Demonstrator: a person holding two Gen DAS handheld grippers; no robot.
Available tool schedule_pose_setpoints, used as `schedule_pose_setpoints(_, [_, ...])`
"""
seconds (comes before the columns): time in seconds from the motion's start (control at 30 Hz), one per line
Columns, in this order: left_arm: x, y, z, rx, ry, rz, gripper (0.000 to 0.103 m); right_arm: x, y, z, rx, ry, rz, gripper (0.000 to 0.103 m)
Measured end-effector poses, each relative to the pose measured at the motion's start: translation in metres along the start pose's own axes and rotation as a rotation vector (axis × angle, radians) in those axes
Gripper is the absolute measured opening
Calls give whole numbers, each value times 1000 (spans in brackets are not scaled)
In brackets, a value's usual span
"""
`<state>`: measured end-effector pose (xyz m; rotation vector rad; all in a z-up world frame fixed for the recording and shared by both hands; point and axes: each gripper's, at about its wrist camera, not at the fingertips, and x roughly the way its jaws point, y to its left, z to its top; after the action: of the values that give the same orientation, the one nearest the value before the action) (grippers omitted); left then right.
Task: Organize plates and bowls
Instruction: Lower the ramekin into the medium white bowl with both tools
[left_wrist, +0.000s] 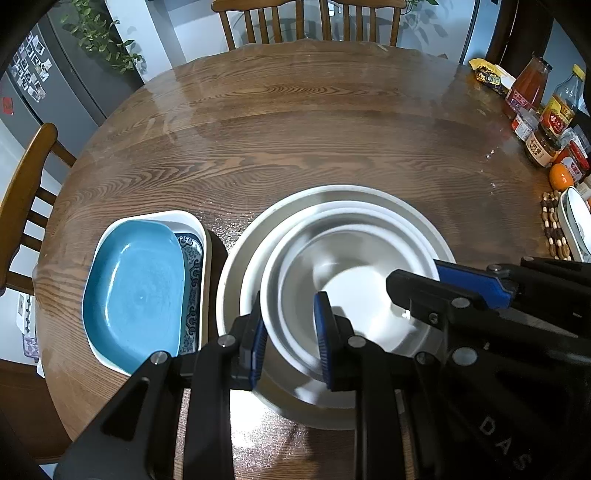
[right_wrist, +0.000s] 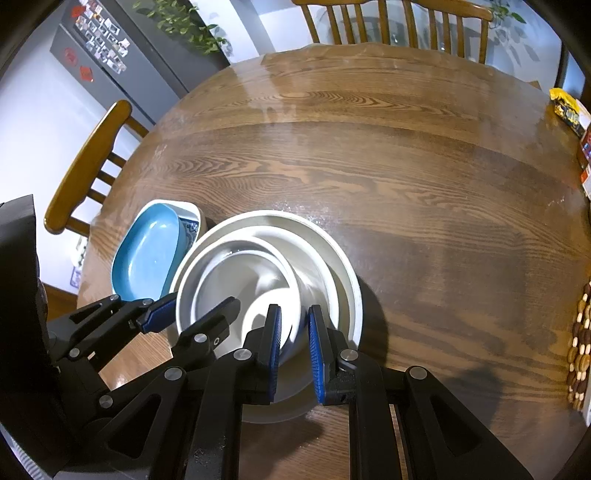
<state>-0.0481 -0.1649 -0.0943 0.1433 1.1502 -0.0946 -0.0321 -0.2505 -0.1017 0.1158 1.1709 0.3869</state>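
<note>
Several white bowls are nested in a large white bowl (left_wrist: 255, 236) (right_wrist: 343, 266) on the round wooden table. To their left a blue dish (left_wrist: 136, 291) (right_wrist: 147, 254) lies in a white dish with a blue pattern (left_wrist: 192, 243). My left gripper (left_wrist: 290, 339) straddles the near left rim of the inner white bowl (left_wrist: 354, 295), jaws apart, one finger inside and one outside. My right gripper (right_wrist: 295, 350) straddles the right rim of the inner bowls (right_wrist: 258, 280), jaws apart. Each gripper also shows in the other's view, the right one (left_wrist: 424, 280) and the left one (right_wrist: 195, 314).
Sauce bottles and jars (left_wrist: 543, 110), an orange (left_wrist: 560, 176), a beaded trivet (left_wrist: 554, 229) and a white dish (left_wrist: 576, 225) crowd the table's right edge. Wooden chairs stand at the far side (left_wrist: 306, 22) and at the left (left_wrist: 26, 192). A grey fridge (left_wrist: 44, 85) is back left.
</note>
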Motion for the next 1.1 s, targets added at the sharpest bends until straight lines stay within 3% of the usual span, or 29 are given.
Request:
schedule_pose_setpoints(0.87, [-6, -3, 1, -1, -5, 23, 24, -9, 1, 0, -27, -18, -7, 17])
schedule_pose_setpoints(1.1, [-9, -3, 1, -4, -15, 23, 32, -11, -2, 1, -15, -19, -4, 17])
